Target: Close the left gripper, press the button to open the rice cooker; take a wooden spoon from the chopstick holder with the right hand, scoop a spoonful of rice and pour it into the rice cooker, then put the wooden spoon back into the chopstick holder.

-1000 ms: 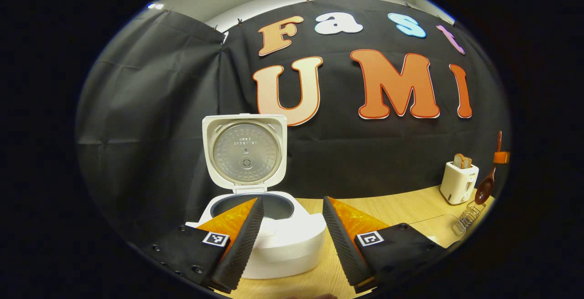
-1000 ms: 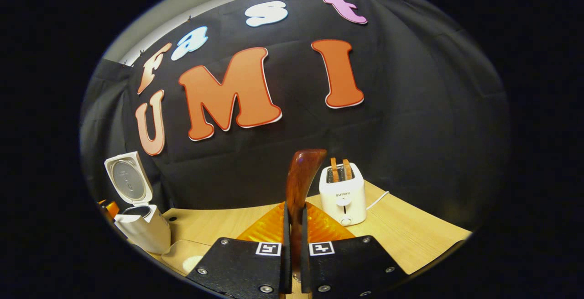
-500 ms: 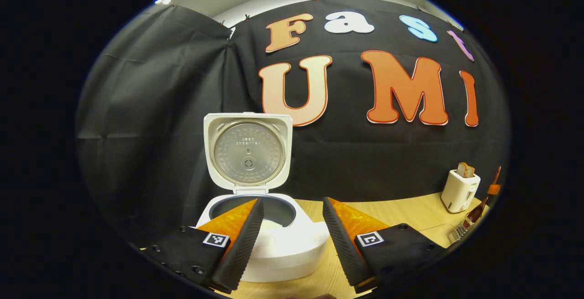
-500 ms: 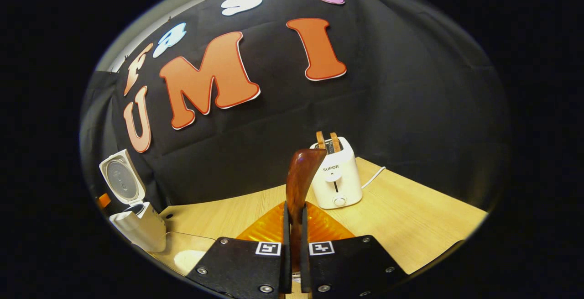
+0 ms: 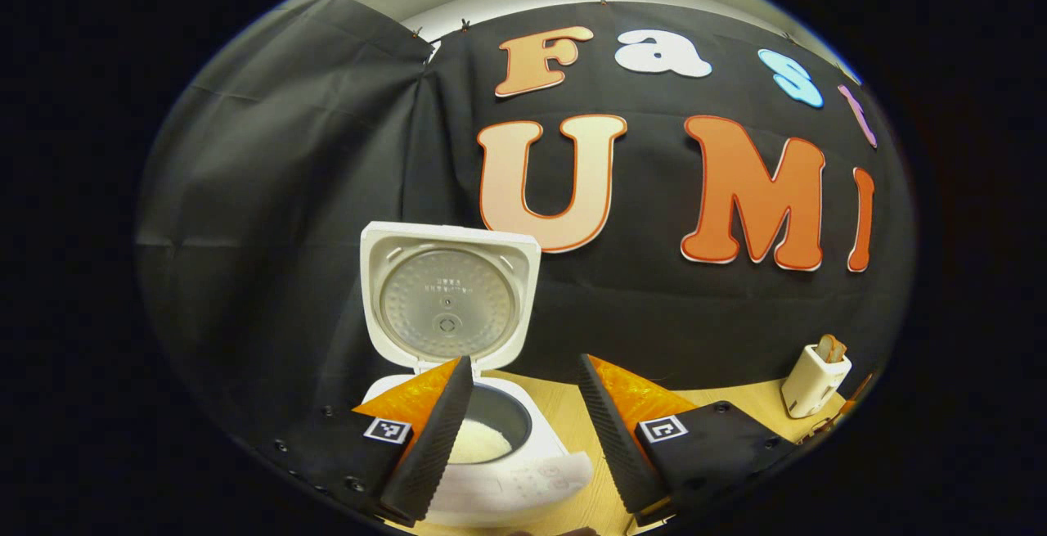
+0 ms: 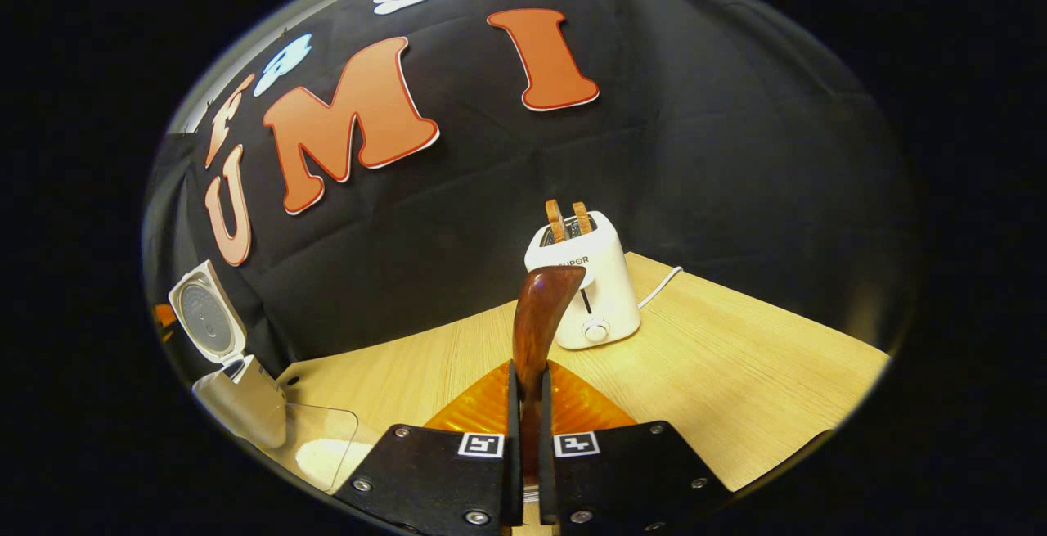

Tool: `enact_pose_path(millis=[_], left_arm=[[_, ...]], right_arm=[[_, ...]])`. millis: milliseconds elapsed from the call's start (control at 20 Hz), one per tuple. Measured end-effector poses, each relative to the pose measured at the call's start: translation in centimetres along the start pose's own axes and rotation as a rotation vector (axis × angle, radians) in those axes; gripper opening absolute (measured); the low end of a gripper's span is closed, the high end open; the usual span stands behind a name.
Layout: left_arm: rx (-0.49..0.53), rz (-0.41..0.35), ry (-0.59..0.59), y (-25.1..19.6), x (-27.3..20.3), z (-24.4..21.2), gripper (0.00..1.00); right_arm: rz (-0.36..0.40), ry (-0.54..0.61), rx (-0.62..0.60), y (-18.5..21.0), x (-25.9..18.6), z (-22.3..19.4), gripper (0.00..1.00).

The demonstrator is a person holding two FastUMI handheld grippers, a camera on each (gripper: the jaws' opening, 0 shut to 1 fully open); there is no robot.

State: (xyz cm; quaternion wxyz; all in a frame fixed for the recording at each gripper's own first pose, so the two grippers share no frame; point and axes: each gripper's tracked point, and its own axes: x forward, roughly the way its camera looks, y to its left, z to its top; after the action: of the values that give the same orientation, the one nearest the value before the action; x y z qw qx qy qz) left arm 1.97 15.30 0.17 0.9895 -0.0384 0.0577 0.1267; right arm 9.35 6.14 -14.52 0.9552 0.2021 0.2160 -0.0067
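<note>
**Cooker open, spoon clamped in my right fingers**

In the left gripper view, farthest left, I see the rice cooker (image 5: 483,446) standing on the wooden surface (image 5: 572,405) with its lid (image 5: 448,299) swung fully upright against the black wall. The pot is open and I can see a patch of white rice (image 5: 478,442) inside it. My left gripper (image 5: 523,430) hangs just in front of the cooker with its fingers spread wide apart and nothing between them; the left finger overlaps the cooker's near rim in the picture, but I cannot tell whether it touches. Far to the right on the same surface stands a white toaster (image 5: 814,380) with bread in its slots.

In the right gripper view, at the left edge, the rice cooker (image 6: 237,397) appears small, lid up. Just right of it a clear tray (image 6: 315,438) lies on the surface (image 6: 736,389) with a heap of white rice (image 6: 321,458) in it. Near the middle, my right gripper (image 6: 525,430) has its fingers pressed together on the wooden spoon (image 6: 540,315), whose handle rises upright between them, above the surface. Behind it and slightly right stands the toaster (image 6: 585,295) with two slices poking up, a white cord (image 6: 658,286) trailing off to its right.
</note>
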Motion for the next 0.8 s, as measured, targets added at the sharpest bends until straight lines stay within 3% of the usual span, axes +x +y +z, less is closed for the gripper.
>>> enact_pose_path(millis=[200, 450, 650, 700, 750, 800], left_arm=[[-0.017, -0.023, -0.029, 0.1, 1.8, 4.3, 0.86], [0.019, -0.011, -0.079, 1.0, 4.1, 9.9, 0.86], [0.018, 0.04, -0.07, 2.0, 6.5, 12.2, 0.84], [0.014, 0.038, -0.061, 2.1, 7.2, 12.5, 0.86], [0.006, 0.05, -0.058, 2.6, 7.9, 13.0, 0.84], [-0.002, 0.048, -0.045, 3.0, 9.1, 13.3, 0.85]], right_arm=[[0.011, 0.014, -0.018, -0.1, -0.3, 0.0, 0.12], [-0.031, 0.088, -0.022, -2.6, -1.9, 0.3, 0.35], [-0.078, 0.047, -0.053, -4.5, -3.5, 3.4, 0.49], [-0.092, 0.045, -0.066, -5.2, -4.1, 4.0, 0.47], [-0.111, 0.027, -0.079, -5.9, -4.5, 5.1, 0.63], [-0.13, 0.006, -0.096, -6.5, -4.8, 6.3, 0.67]])
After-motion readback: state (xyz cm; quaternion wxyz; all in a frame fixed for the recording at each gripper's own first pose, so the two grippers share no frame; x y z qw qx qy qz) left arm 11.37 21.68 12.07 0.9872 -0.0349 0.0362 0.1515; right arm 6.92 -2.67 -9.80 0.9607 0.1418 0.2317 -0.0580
